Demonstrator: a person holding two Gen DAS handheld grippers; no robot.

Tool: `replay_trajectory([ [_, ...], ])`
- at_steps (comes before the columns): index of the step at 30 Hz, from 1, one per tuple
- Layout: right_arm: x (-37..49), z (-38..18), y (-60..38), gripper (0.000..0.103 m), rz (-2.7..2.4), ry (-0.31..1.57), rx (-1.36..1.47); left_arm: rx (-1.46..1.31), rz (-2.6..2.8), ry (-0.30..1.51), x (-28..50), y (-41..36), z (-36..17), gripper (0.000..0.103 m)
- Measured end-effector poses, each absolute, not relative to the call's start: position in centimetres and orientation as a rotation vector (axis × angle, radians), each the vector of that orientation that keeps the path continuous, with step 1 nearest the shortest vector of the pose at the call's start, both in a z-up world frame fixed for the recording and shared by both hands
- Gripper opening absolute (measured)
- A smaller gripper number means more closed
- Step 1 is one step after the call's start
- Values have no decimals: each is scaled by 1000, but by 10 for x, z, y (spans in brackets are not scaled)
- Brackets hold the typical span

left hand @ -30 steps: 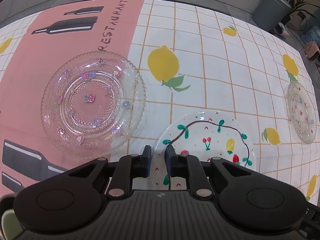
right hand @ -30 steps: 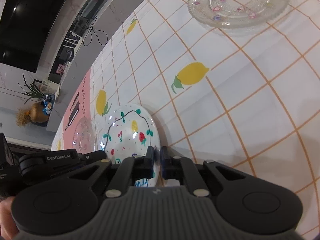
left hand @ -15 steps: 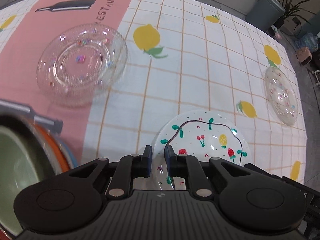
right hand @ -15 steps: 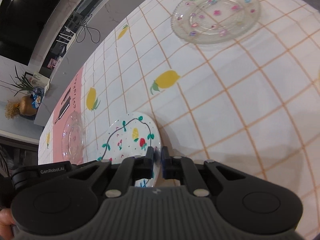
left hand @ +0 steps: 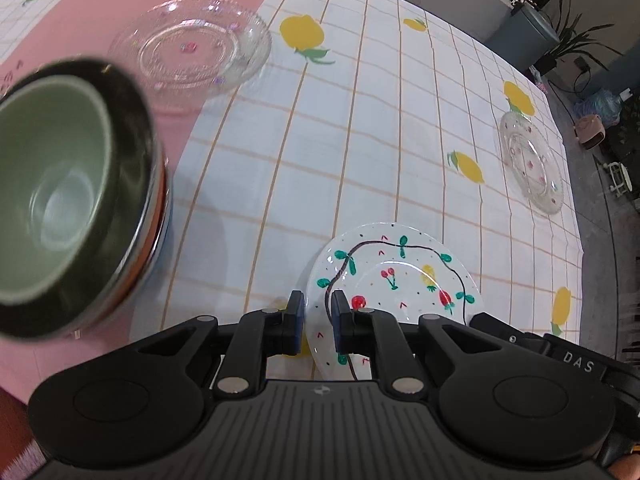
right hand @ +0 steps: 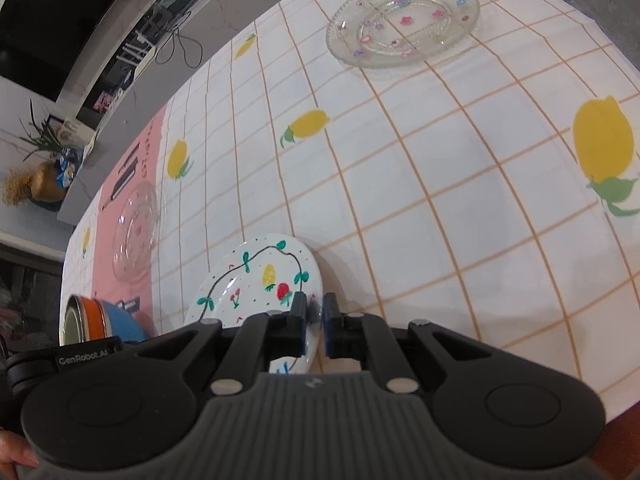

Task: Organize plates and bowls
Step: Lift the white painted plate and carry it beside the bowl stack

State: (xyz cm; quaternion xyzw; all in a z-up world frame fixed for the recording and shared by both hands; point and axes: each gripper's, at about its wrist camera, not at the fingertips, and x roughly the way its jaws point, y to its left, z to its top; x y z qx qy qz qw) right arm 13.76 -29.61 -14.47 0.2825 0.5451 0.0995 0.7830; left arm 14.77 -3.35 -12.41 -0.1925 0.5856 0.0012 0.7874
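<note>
A white plate painted with fruit and a vine (left hand: 394, 276) is held above the table by both grippers. My left gripper (left hand: 317, 322) is shut on its near-left rim. My right gripper (right hand: 315, 320) is shut on its opposite rim; the plate also shows in the right wrist view (right hand: 256, 280). A stack of nested bowls (left hand: 68, 200), pale green inside dark green with orange and blue below, stands close at the left. One clear glass plate (left hand: 192, 44) lies on the pink cloth panel, another (left hand: 530, 162) near the right table edge.
A lemon-print checked tablecloth (left hand: 360, 128) covers the table. The bowl stack shows in the right wrist view (right hand: 100, 320) too, as does the far glass plate (right hand: 404, 20). Beyond the table are a grey bin (left hand: 524, 32), plants and floor clutter.
Both grippers have carried the painted plate back and left. The bowl stack has come into the left view and now looms close. The glass plates have receded.
</note>
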Motion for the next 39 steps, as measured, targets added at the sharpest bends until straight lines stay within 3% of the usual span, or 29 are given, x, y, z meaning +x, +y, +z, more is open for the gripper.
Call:
replay_trajectory([
  [30,130,-154,-286,13,196,1136,491,-449,-48,1175,118,-33,-142,15],
  [34,129,-152,-283,18,203,1130,474,-462,-52,1169,118,-31,-143,15],
  [36,129,-152,-282,22,206,1127,478,-443,-47,1147,117,-31,-140,19],
  [38,128,-152,-282,35,211,1122,488,-409,-47,1125,116,-32,-137,38],
  [39,127,-151,-282,40,215,1119,497,-398,-47,1114,116,-31,-135,40],
])
